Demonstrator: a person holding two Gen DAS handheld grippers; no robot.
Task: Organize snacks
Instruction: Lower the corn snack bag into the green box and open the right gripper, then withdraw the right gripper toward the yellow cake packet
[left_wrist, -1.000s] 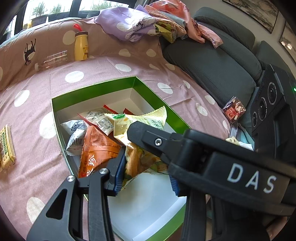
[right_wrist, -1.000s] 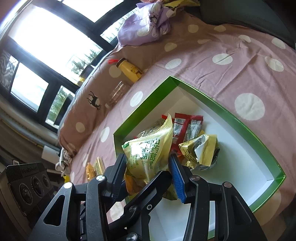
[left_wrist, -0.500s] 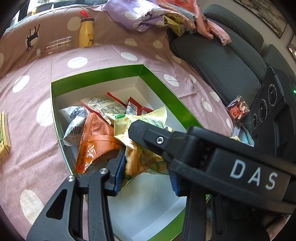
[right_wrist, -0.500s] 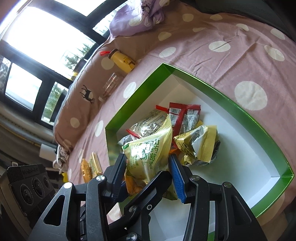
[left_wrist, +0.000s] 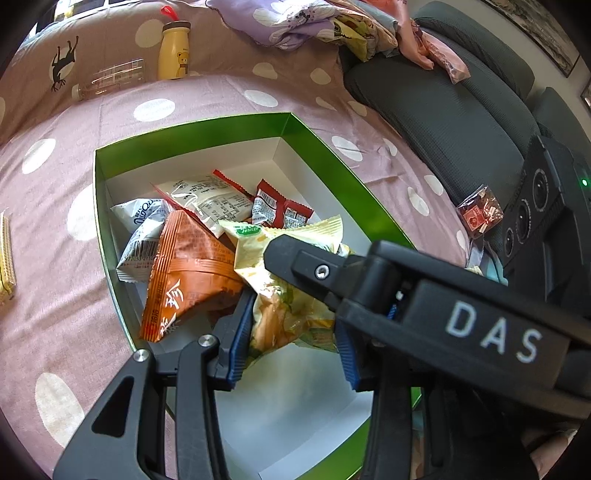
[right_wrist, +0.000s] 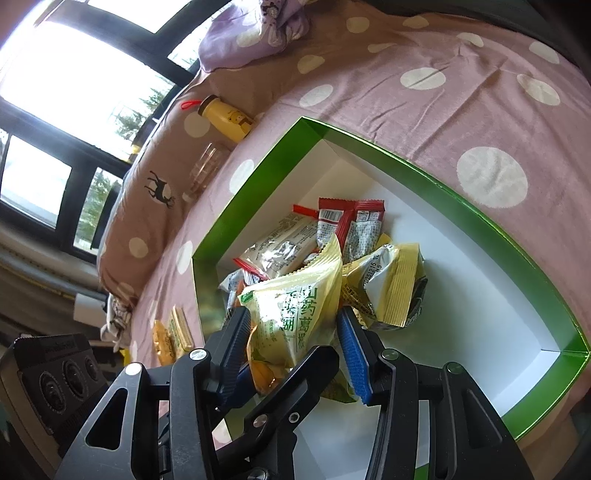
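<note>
Holding: left gripper (left_wrist: 291, 339) and right gripper (right_wrist: 291, 350), each partly closed, both pinch the pale yellow snack bag (right_wrist: 295, 306).
Place: over the near half of the green-rimmed box (right_wrist: 480, 221).
Axis: bag's sealed top points toward the box's far corner.

Glossy foil packets (left_wrist: 192, 273) in shiny-walled cardboard box (left_wrist: 207, 129).

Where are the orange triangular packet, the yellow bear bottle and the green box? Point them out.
orange triangular packet (left_wrist: 188, 273): left wrist view, its front face.
yellow bear bottle (left_wrist: 173, 55): left wrist view, its body.
green box (right_wrist: 480, 221): right wrist view, its inner wall.
</note>
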